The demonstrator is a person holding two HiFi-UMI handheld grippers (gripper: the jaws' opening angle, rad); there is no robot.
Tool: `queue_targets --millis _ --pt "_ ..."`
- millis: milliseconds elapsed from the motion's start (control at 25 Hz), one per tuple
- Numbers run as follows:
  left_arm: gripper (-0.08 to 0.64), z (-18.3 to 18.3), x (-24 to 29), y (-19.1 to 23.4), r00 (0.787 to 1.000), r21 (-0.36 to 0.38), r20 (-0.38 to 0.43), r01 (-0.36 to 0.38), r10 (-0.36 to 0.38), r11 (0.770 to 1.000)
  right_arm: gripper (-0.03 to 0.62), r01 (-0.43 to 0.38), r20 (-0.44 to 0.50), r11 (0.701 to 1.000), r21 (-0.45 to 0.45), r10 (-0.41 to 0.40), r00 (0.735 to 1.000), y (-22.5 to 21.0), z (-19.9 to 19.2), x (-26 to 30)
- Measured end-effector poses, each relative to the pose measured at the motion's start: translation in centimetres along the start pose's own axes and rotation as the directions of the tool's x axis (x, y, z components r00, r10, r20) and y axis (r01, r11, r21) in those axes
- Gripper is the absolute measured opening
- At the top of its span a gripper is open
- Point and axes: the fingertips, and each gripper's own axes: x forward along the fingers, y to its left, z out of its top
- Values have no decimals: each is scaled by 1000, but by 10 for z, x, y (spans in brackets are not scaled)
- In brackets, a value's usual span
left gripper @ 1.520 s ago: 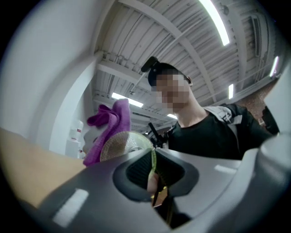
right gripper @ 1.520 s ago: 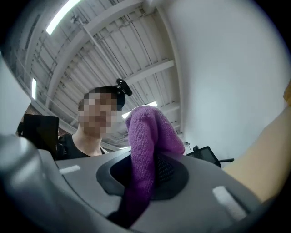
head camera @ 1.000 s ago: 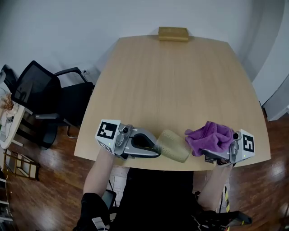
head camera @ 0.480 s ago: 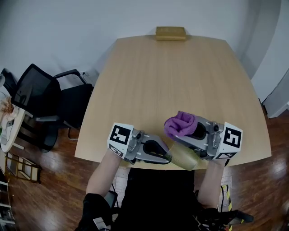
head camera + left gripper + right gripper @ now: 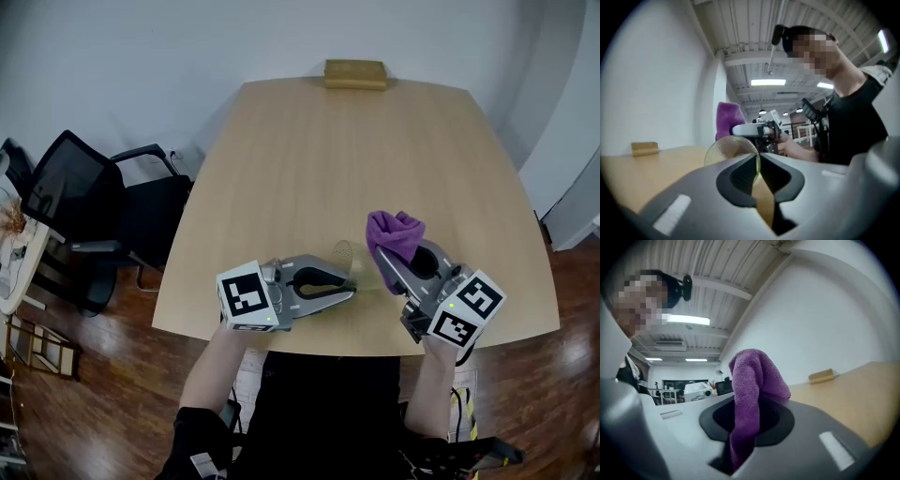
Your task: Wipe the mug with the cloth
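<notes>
1. While I watch through the head view, I see one light wooden table (image 5: 281, 169) with rounded corners. It stands against a white wall (image 5: 141, 47) on a dark wood floor (image 5: 103, 328).
2. Count, room: one black office chair (image 5: 84, 202) stands off the table's left edge. One tan block (image 5: 355, 73) lies at the middle of the far edge.
3. Count, task items: one translucent yellow-green mug (image 5: 344, 253) and one purple cloth (image 5: 394, 228).
4. Count, tools: two grippers, one in each of the person's hands, both by the table's near edge.
5. Left gripper (image 5: 351, 279): its own view shows the jaws nearly together and pinched on the thin wall of the mug (image 5: 731, 149). One jaw sits inside the rim and one outside.
6. Right gripper (image 5: 382, 255): its own view shows the jaws clamped on the cloth (image 5: 750, 380). The free end bunches above the jaw tips.
7. Position: the mug is held close to the near edge, between the two grippers. The cloth is just beside it, on its right.
</notes>
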Motion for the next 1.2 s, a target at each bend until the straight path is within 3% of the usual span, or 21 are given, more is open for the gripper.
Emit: queue_targets --millis 80,160,280,360,400,480,520,560,640,840,960,1000,1080,1120,1200 --pt "43 -16 7 5 994 119 -83 -58 69 991 55 45 -30 999 23 -44 999 1 -10 10" --pt "51 -29 15 9 978 214 -159 -98 133 972 55 35 -12 999 28 -34 999 14 -10 21" --pt "55 -42 20 20 954 252 -208 -161 216 954 55 -43 29 999 -20 44 999 45 -3 34" --pt "43 -31 14 31 967 136 -108 -214 230 967 57 -109 123 994 18 106 987 49 11 28" --pt "43 -21 9 37 973 45 -33 -226 228 973 57 -101 189 993 62 88 978 38 20 19" --pt "43 -4 -2 46 968 -99 76 -231 238 968 55 15 287 989 144 -56 956 -2 34 -7" --pt "43 1 -7 49 963 -136 98 -236 250 962 55 88 307 982 166 -136 942 -21 37 -18" --pt "43 3 -11 50 960 -156 105 -243 261 957 55 143 310 974 175 -193 931 -33 36 -25" --pt "43 5 -12 49 956 -169 116 -248 269 954 55 183 275 969 166 -223 935 -40 26 -21" --pt "51 -8 4 49 954 -95 86 -278 287 956 55 112 123 992 56 -118 985 9 -8 34" --pt "52 1 -3 50 947 -140 130 -277 295 951 57 2 149 1000 28 -6 989 34 -4 42" --pt "48 8 -9 50 941 -174 172 -262 292 949 57 -83 201 993 79 66 977 38 2 38" --pt "46 20 -25 50 920 -267 289 -190 266 945 55 -241 363 945 222 150 920 28 19 17" --pt "46 27 -35 51 899 -322 362 -125 244 938 55 -266 436 922 281 125 891 14 26 3" --pt "46 41 -57 53 835 -410 512 30 203 912 55 -209 510 909 362 -6 860 -23 34 -23"
